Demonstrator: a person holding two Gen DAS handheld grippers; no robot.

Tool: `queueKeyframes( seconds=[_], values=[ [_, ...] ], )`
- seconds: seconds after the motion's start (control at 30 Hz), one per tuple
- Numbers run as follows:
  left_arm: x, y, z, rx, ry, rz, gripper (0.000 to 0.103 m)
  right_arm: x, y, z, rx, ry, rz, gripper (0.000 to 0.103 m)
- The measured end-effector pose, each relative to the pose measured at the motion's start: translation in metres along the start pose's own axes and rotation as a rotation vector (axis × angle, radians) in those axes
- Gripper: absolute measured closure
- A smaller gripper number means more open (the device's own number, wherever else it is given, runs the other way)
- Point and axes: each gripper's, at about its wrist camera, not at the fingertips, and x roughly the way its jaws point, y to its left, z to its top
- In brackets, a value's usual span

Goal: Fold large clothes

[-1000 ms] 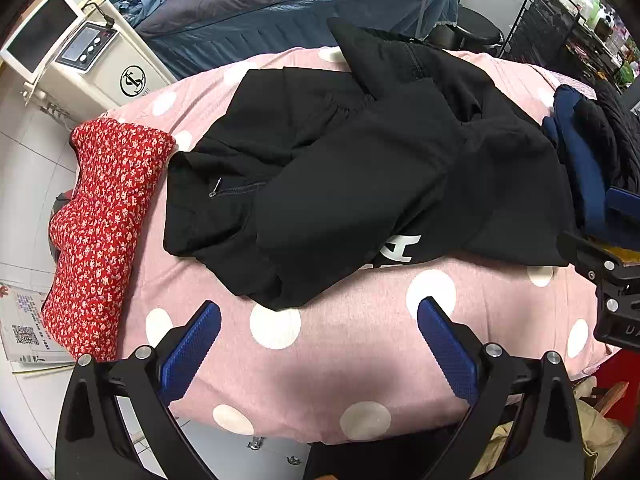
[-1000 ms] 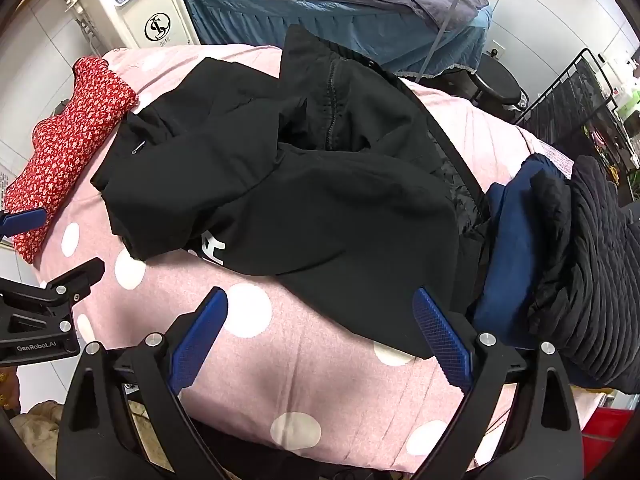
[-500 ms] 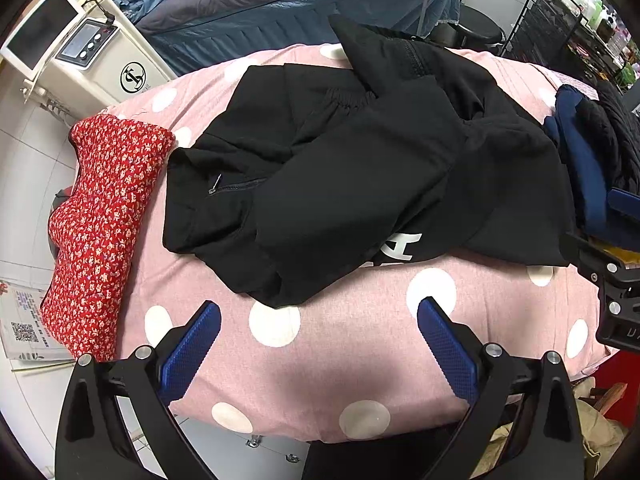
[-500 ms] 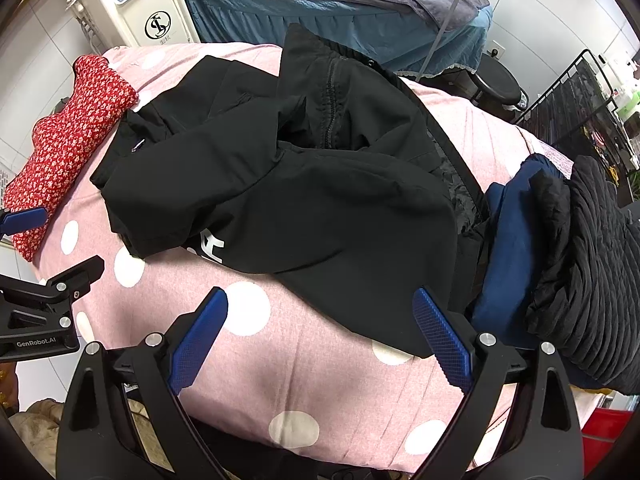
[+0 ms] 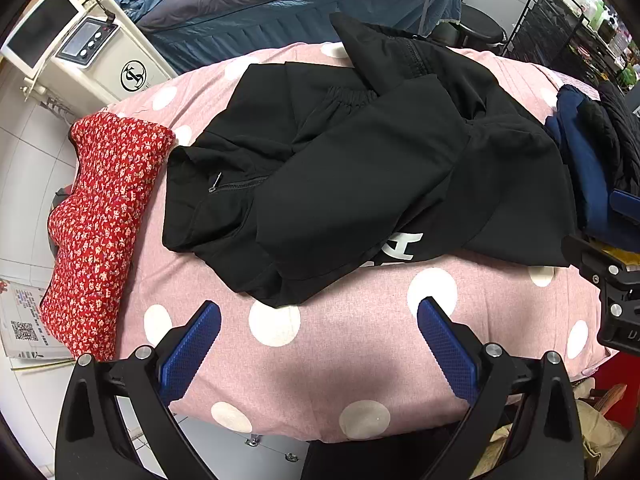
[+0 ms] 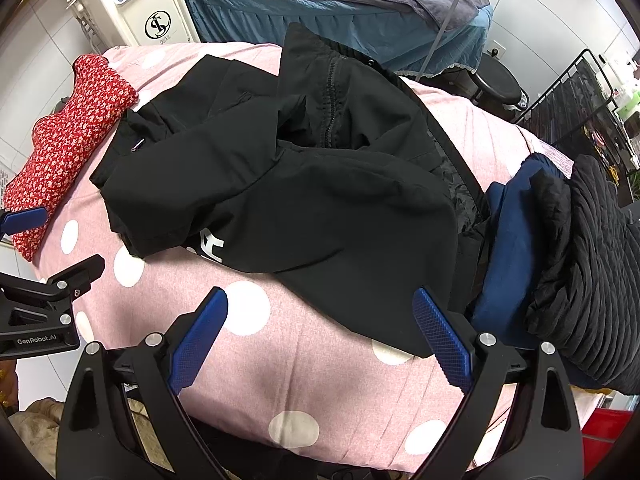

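Observation:
A large black jacket (image 5: 360, 168) with white lettering lies crumpled in a heap on the pink polka-dot table cover (image 5: 340, 344); it also shows in the right wrist view (image 6: 312, 184). My left gripper (image 5: 318, 332) is open and empty, hovering over the cover just short of the jacket's near hem. My right gripper (image 6: 320, 328) is open and empty, near the jacket's right hem. Each gripper shows at the edge of the other's view.
A folded red floral garment (image 5: 100, 216) lies at the table's left edge. A navy garment (image 6: 516, 248) and a black quilted one (image 6: 592, 264) are stacked at the right. A white machine (image 5: 100, 56) and a blue bed (image 5: 300, 4) stand behind.
Both grippers have shifted slightly, and the jacket sits a little differently in view. Both grippers remain open and empty.

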Motion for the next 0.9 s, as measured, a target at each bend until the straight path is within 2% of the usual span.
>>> queueKeyframes(
  seconds=[0.9],
  values=[
    [0.0023, -0.0014, -0.0002, -0.002, 0.011, 0.0, 0.006, 0.0041, -0.0001, -0.0024, -0.004, 0.011, 0.003, 0.011]
  ],
)
